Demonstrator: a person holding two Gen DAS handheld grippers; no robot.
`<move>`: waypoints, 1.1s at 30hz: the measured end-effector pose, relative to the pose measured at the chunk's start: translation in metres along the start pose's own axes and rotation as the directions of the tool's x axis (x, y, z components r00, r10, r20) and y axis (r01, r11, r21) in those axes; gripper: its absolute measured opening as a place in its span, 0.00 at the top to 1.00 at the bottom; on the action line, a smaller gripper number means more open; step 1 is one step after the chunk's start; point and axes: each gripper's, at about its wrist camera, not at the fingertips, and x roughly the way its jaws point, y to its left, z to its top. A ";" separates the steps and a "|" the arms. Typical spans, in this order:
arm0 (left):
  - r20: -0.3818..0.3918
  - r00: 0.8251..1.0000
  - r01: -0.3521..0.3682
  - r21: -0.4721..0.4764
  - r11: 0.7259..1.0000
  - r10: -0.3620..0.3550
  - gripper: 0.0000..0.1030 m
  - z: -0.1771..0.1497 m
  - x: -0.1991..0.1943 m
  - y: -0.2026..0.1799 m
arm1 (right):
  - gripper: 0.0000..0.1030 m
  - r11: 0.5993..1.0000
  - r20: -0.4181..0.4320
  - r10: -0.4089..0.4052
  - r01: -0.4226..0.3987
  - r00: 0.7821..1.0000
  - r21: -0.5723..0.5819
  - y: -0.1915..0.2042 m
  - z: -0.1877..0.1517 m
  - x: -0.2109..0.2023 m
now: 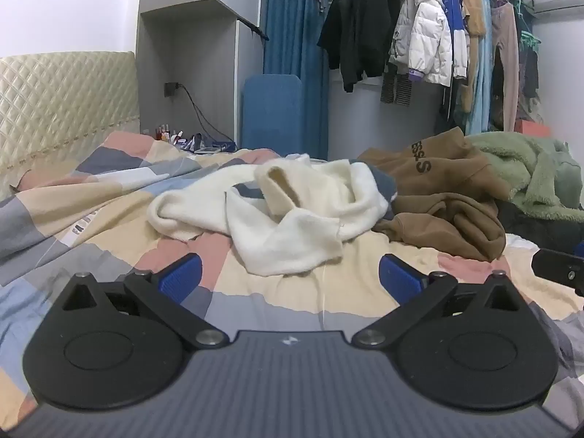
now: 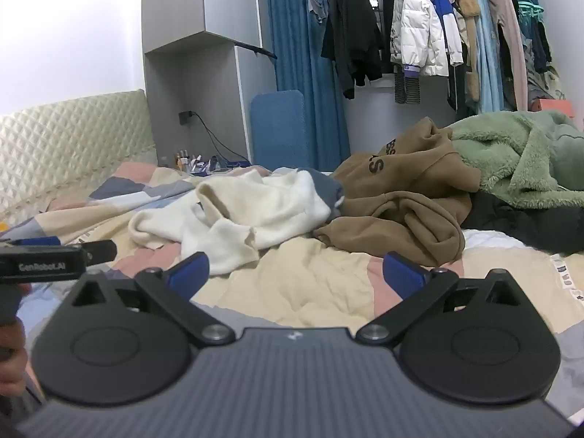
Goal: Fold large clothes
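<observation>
Left wrist view: the left gripper (image 1: pixel 290 277) hovers with jaws spread wide, holding nothing, just short of the crumpled cream garment (image 1: pixel 270 204) on the bed (image 1: pixel 109 197), likely lining up a grab

Right wrist view: the right gripper (image 2: pixel 297 277), jaws equally spread and empty, sits near that garment, the brown hoodie (image 2: pixel 405 200) beyond it

Ahead of my wide-apart jaws I count one cream garment (image 1: pixel 277 204), one brown hoodie (image 1: pixel 438 197) to its right, one green fleece (image 1: pixel 529 171) further right, and one black garment (image 2: pixel 529 222) beneath that.
</observation>
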 end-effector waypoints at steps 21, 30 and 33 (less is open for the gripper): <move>-0.018 1.000 -0.003 -0.007 1.000 0.003 0.00 -0.005 0.006 0.006 | 0.00 1.000 -0.026 0.004 -0.004 1.000 0.009 0.000 -0.007 0.006; -0.014 1.000 -0.007 -0.008 1.000 0.006 0.00 -0.005 0.006 0.006 | 0.00 1.000 -0.046 0.005 -0.005 0.999 -0.001 0.004 -0.010 0.009; -0.014 1.000 -0.006 -0.008 1.000 0.006 0.00 -0.005 0.008 0.006 | 0.00 1.000 -0.045 0.002 -0.002 0.999 -0.001 0.004 -0.009 0.009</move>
